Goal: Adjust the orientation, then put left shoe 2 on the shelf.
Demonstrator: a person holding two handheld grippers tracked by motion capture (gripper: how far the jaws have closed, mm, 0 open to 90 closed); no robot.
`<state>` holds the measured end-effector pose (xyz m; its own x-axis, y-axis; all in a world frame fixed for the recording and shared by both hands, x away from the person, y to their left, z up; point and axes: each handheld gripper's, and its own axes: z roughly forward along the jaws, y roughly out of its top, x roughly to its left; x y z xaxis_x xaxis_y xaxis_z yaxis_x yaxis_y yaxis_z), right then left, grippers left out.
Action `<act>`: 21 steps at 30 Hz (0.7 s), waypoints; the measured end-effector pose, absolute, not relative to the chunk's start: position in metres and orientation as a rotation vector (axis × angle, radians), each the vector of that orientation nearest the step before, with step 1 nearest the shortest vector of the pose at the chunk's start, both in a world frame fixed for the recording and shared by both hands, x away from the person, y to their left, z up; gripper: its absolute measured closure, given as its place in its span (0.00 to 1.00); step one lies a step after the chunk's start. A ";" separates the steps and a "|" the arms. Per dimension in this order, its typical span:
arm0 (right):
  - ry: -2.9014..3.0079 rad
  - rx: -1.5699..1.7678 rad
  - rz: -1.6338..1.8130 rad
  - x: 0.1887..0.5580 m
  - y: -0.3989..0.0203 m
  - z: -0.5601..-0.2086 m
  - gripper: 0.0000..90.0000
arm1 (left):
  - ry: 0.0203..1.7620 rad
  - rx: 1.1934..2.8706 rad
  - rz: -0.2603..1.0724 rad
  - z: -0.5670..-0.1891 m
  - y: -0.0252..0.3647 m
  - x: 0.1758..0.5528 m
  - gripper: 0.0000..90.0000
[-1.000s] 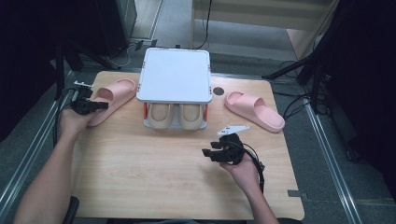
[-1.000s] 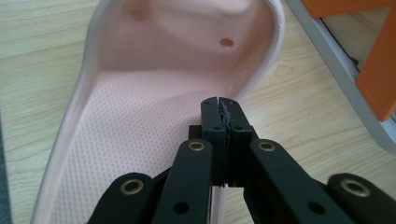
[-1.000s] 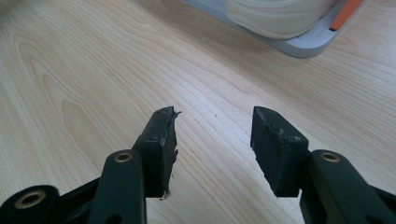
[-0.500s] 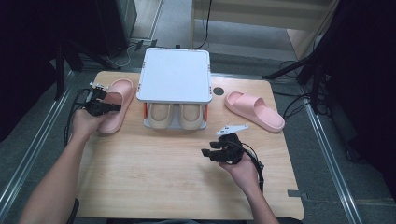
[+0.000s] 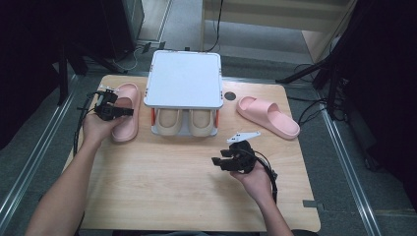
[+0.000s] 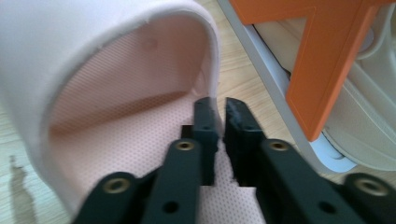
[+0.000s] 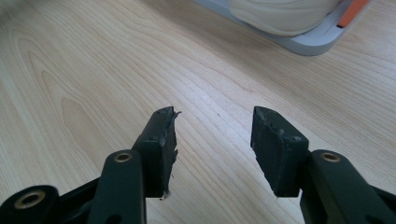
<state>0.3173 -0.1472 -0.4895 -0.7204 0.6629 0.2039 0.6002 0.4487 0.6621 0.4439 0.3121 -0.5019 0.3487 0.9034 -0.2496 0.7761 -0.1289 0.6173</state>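
Left gripper (image 5: pixel 114 111): sits over the left pink slipper (image 5: pixel 125 118) near the table's left edge, in the person's left hand (image 5: pixel 98 129). In the left gripper view the jaws of this gripper (image 6: pixel 217 122) stand a narrow slit apart, having just been opening, with the slipper's side edge (image 6: pixel 214 88) in line with the slit; whether the pads press on it I cannot tell.

Left pink slipper: lies flat on the wooden table (image 5: pixel 162 196), just beside the left side of the shoe rack (image 5: pixel 185 81), toe strap toward the far edge. Up close its arched strap (image 6: pixel 70 51) and dotted footbed (image 6: pixel 140 135) show.

Right gripper (image 5: pixel 220 161): held low over bare wood in front of the rack, in the right hand (image 5: pixel 253 179). Its jaws (image 7: pixel 214 135) stand wide apart with nothing between them.

Right pink slipper (image 5: pixel 268 116): lies on the table to the right of the rack, well apart from both grippers.

Shoe rack: white flat top, orange brackets (image 6: pixel 327 60), a pair of cream slippers (image 5: pixel 189 121) on its lower shelf.
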 end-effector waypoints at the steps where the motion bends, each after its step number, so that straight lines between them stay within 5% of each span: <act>1: 2.599 1.143 1.135 0.317 -0.148 -0.489 0.57 | 1.459 1.937 0.241 -0.500 0.313 0.443 0.88; 12: 2.606 1.130 1.139 0.321 -0.146 -0.489 0.57 | 1.447 1.930 0.238 -0.480 0.328 0.430 0.66; 21: 2.621 1.116 1.141 0.325 -0.142 -0.490 0.56 | 1.451 1.885 0.266 -0.471 0.345 0.420 0.60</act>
<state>0.3249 -0.1422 -0.4897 -0.7331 0.6477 0.2076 0.5933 0.4597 0.6608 0.4197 0.3445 -0.4708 0.3420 0.9029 -0.2605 0.7516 -0.0964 0.6526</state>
